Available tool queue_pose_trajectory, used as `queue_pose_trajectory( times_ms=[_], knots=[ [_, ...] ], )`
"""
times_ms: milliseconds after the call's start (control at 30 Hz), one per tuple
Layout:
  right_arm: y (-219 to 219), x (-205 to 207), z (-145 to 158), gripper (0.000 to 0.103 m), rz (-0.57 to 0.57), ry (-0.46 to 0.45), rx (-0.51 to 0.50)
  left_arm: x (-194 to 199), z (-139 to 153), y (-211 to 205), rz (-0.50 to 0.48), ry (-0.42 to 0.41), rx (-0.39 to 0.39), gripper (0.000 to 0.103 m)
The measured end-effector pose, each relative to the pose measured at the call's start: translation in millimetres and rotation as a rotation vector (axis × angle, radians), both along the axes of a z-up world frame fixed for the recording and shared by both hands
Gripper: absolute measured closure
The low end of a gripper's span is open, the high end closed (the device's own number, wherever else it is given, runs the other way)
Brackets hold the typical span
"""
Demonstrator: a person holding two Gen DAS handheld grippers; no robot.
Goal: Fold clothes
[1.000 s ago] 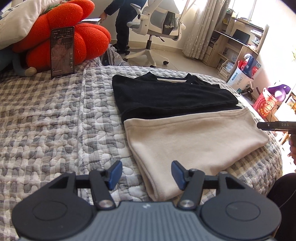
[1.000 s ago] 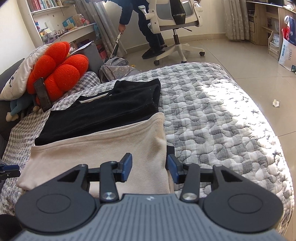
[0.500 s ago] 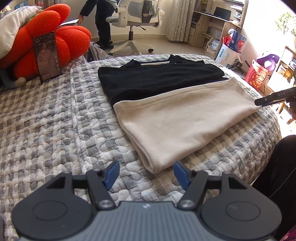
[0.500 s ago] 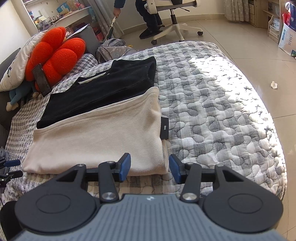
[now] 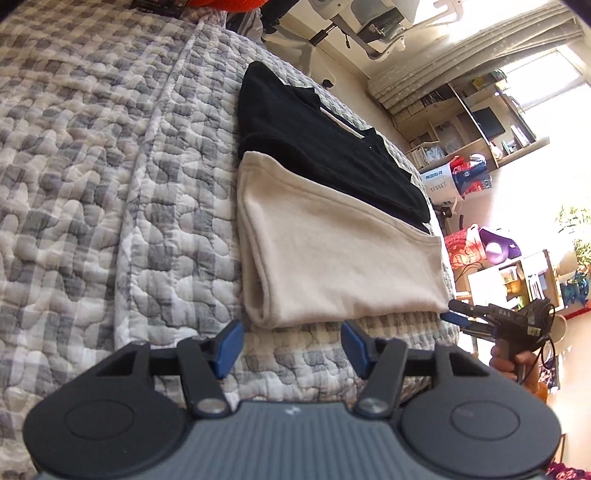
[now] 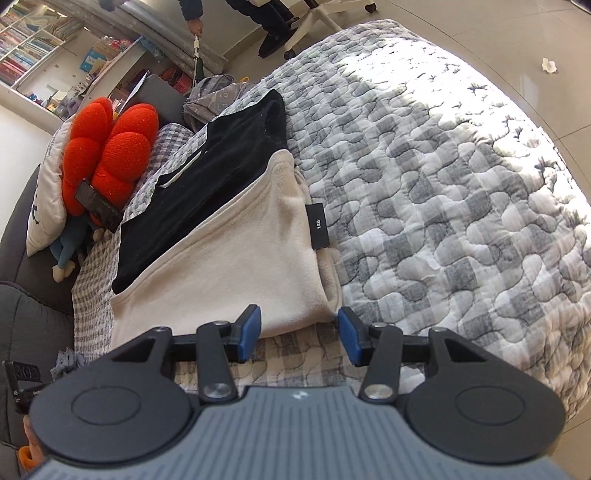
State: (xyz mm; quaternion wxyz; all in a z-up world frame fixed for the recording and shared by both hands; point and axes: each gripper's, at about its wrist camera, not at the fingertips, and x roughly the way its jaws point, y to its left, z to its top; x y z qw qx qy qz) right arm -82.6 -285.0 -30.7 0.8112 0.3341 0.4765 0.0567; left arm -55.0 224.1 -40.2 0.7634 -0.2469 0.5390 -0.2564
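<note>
A folded beige garment point(image 5: 332, 258) lies on the grey checked quilt point(image 5: 92, 166), overlapping a folded black garment point(image 5: 317, 140) behind it. My left gripper point(image 5: 291, 345) is open and empty, just short of the beige garment's near left corner. My right gripper point(image 6: 299, 334) is open and empty, just short of the beige garment's point(image 6: 236, 266) near right corner, where a black size tag point(image 6: 317, 226) sticks out. The black garment point(image 6: 207, 177) lies beyond it. The right gripper also shows in the left wrist view point(image 5: 458, 312), beside the bed's edge.
A red plush cushion point(image 6: 107, 155) with a phone point(image 6: 98, 208) leaning on it and a white pillow point(image 6: 46, 192) sit at the head of the bed. An office chair point(image 5: 369, 18), a desk with shelves point(image 5: 476, 125) and bags point(image 5: 461, 177) stand on the floor beyond the bed.
Both grippers have drawn back from the beige garment toward the bed's near edge and tilted; the garments have not moved. Both grippers have stayed open.
</note>
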Motion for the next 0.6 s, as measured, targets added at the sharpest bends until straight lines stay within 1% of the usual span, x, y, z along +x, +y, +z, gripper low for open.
queue_pose_trajectory(
  times_ms=[67,200,300,367,400,433,467,500,533,600],
  knots=[
    [-2.1,3.6,-4.7,0.053,-0.012,0.017,0.025,2.2,-8.2,-3.2,0.021,0.026,-0.026,0.044],
    [-7.2,6.6,-8.5,0.053,-0.048,0.004,0.075,6.3,-23.9,-9.3,0.064,0.077,-0.079,0.044],
    [-11.8,5.2,-10.5,0.053,-0.074,-0.005,0.108,4.7,-26.1,-9.1,0.116,0.082,-0.121,0.044],
    [-12.9,4.5,-11.9,0.053,-0.088,-0.009,0.113,2.5,-27.3,-9.9,0.15,0.083,-0.14,0.045],
    [-12.9,4.3,-12.6,0.055,-0.094,-0.011,0.111,1.5,-27.9,-10.5,0.166,0.084,-0.146,0.051],
    [-12.9,4.0,-13.3,0.065,-0.099,-0.012,0.108,0.8,-28.5,-12.0,0.176,0.086,-0.138,0.057],
    [-12.9,3.8,-14.0,0.071,-0.105,-0.014,0.106,0.3,-29.3,-13.4,0.186,0.089,-0.13,0.069],
    [-13.0,3.5,-14.7,0.08,-0.111,-0.015,0.107,0.9,-30.7,-14.3,0.196,0.097,-0.119,0.084],
    [-13.6,2.7,-15.3,0.083,-0.116,-0.017,0.114,1.3,-32.0,-15.0,0.205,0.105,-0.112,0.09],
    [-14.5,1.2,-16.1,0.084,-0.124,-0.021,0.127,0.7,-33.5,-15.0,0.217,0.117,-0.129,0.092]
  ],
)
